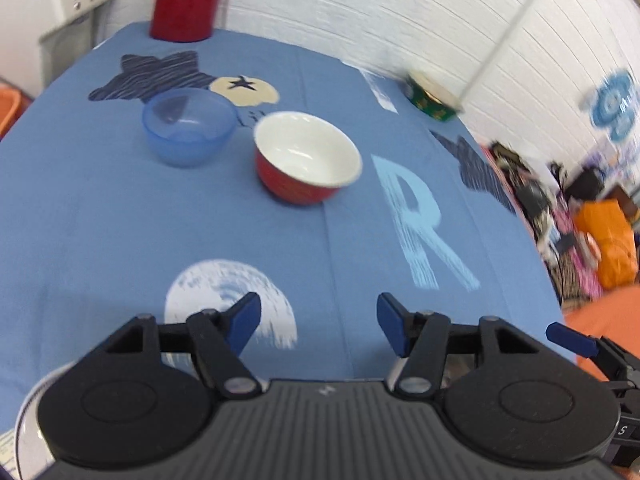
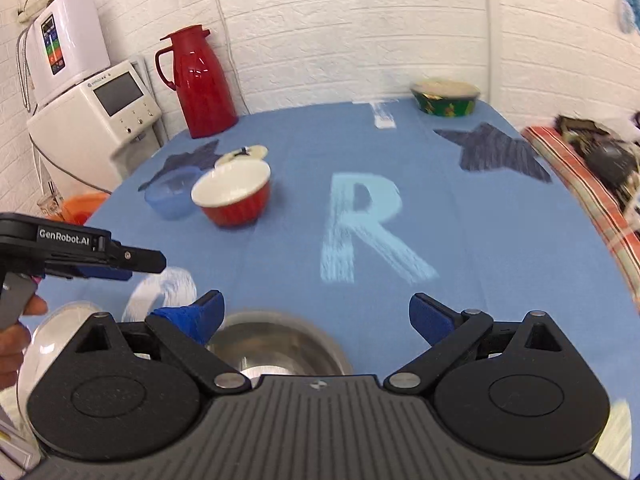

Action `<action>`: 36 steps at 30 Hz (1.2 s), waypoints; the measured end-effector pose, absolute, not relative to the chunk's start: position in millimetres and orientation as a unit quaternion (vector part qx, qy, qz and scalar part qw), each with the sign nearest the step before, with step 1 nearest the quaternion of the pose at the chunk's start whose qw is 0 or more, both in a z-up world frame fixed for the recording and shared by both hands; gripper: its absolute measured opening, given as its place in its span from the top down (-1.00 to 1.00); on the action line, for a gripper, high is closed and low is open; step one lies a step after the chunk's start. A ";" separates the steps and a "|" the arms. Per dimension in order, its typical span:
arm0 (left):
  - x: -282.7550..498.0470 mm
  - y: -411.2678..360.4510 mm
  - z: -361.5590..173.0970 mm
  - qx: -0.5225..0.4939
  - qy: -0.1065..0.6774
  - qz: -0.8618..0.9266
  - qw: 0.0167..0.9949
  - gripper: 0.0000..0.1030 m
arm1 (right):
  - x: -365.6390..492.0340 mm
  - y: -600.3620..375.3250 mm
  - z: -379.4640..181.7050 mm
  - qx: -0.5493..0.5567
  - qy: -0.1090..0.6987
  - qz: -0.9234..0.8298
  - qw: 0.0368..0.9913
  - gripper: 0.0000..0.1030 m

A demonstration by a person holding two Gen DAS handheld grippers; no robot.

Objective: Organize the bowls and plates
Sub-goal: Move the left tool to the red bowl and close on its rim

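White brick walls all round, and a table under a blue cloth with a big pale "R" and dark stars printed on it. Left gripper's body reads "GenRobot.AI". Red thermos jug at the back. Red bowl, white inside and empty, sits mid-table just beside an empty blue plastic bowl. Steel bowl sits right under the right gripper. Left gripper and the right one are both spread wide, holding nothing.

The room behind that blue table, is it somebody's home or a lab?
Most likely a lived-in home room: a red thermos jug stands beside a countertop water dispenser, and bowls sit on a printed tablecloth.
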State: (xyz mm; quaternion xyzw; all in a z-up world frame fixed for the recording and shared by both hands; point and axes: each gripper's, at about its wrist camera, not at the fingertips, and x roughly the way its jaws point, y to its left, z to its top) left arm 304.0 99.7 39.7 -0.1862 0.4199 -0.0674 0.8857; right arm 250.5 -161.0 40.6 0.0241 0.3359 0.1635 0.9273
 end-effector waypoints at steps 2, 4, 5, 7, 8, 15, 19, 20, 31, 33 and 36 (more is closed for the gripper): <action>322.4 109.1 43.1 -0.204 0.414 -0.051 0.886 -0.15 | 278.3 -147.5 46.9 0.021 0.332 0.175 0.926 -0.68; 341.1 117.5 44.1 -0.225 0.408 -0.029 0.884 -0.15 | 309.9 -131.6 49.7 0.013 0.336 0.180 0.925 -0.68; 351.3 121.3 43.2 -0.238 0.405 -0.019 0.882 -0.15 | 324.8 -123.7 49.4 0.010 0.338 0.180 0.924 -0.68; 368.4 129.4 38.1 -0.268 0.407 0.002 0.873 -0.15 | 354.4 -107.1 45.8 -0.001 0.344 0.188 0.920 -0.68; 378.4 134.1 33.3 -0.290 0.410 0.011 0.864 -0.15 | 367.6 -99.0 41.9 -0.010 0.350 0.189 0.917 -0.68; 421.7 147.4 9.1 -0.348 0.422 0.064 0.834 -0.15 | 434.8 -61.4 1.3 -0.054 0.395 0.196 0.896 -0.68; 434.9 140.6 3.9 -0.335 0.431 0.061 0.835 -0.15 | 446.4 -44.5 -12.4 -0.083 0.400 0.215 0.887 -0.68; 437.9 138.9 2.1 -0.332 0.435 0.060 0.835 -0.15 | 446.9 -42.4 -14.5 -0.086 0.401 0.218 0.886 -0.68; 456.9 130.6 -12.7 -0.316 0.448 0.055 0.834 -0.15 | 455.2 -36.4 -28.4 -0.075 0.407 0.244 0.877 -0.72; 458.6 130.5 -12.8 -0.314 0.449 0.054 0.835 -0.15 | 454.6 -37.3 -29.0 -0.076 0.402 0.249 0.878 -0.72; 458.6 128.1 -12.5 -0.307 0.449 0.055 0.838 -0.15 | 458.6 -34.7 -27.0 -0.080 0.413 0.249 0.873 -0.72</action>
